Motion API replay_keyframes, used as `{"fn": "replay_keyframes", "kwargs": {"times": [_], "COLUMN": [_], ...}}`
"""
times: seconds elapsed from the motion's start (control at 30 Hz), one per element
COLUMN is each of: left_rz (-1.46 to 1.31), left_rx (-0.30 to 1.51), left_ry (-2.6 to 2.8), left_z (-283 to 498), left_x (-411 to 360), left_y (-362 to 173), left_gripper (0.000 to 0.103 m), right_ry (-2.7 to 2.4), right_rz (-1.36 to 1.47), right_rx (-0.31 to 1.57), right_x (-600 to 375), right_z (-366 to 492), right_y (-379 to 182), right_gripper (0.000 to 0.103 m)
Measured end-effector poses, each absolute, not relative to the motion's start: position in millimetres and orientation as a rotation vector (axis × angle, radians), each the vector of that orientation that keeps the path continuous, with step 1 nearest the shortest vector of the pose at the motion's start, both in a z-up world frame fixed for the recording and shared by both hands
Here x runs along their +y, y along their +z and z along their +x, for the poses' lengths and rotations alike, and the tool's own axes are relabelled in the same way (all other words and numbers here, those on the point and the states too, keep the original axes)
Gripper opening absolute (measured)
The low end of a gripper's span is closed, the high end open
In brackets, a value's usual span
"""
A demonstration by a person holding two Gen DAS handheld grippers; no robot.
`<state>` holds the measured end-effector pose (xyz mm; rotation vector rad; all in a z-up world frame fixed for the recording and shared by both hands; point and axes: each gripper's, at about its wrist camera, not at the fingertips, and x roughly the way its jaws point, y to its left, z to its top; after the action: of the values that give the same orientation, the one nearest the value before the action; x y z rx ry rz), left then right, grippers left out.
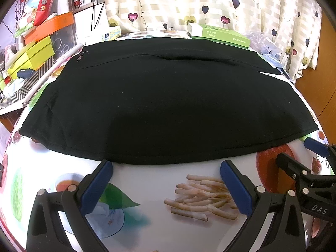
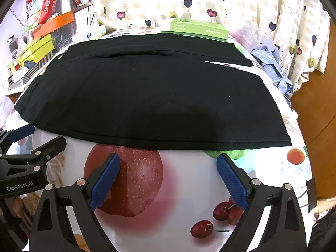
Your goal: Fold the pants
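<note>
Black pants [image 1: 163,105] lie spread flat across the table, waistband at the left and legs running right; they also fill the right wrist view [image 2: 151,96]. The far leg end is split off from the near one at the right. My left gripper [image 1: 166,168] is open and empty, its blue pads just short of the pants' near edge. My right gripper [image 2: 168,163] is open and empty, just in front of the near hem. The right gripper also shows at the right of the left wrist view [image 1: 315,163], and the left gripper at the left of the right wrist view [image 2: 31,145].
The table wears a fruit-and-food print cloth [image 2: 147,189]. A green box [image 1: 218,34] and a tissue box [image 1: 110,33] stand at the far edge. Stacked boxes [image 1: 35,48] crowd the left. A heart-print curtain [image 1: 210,2] hangs behind. Blue cloth [image 2: 271,67] lies at the right.
</note>
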<state>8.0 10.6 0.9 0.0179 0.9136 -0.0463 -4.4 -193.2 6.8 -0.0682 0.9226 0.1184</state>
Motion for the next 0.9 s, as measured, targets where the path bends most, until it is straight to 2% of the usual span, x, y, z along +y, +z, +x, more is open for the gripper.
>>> {"fn": "replay_keyframes", "kwargs": {"times": [0.9], "left_rz": [-0.029], "left_rx": [0.914], "left_ry": [0.058], "left_z": [1.2], "left_x": [-1.5], "left_y": [1.0], "left_gripper": [0.103], "right_ry": [0.156], "right_rz": [-0.085], "right_rx": [0.922], "right_x": [-227.8], "right_z": [0.8], "right_y": [6.2], "right_gripper": [0.094]}}
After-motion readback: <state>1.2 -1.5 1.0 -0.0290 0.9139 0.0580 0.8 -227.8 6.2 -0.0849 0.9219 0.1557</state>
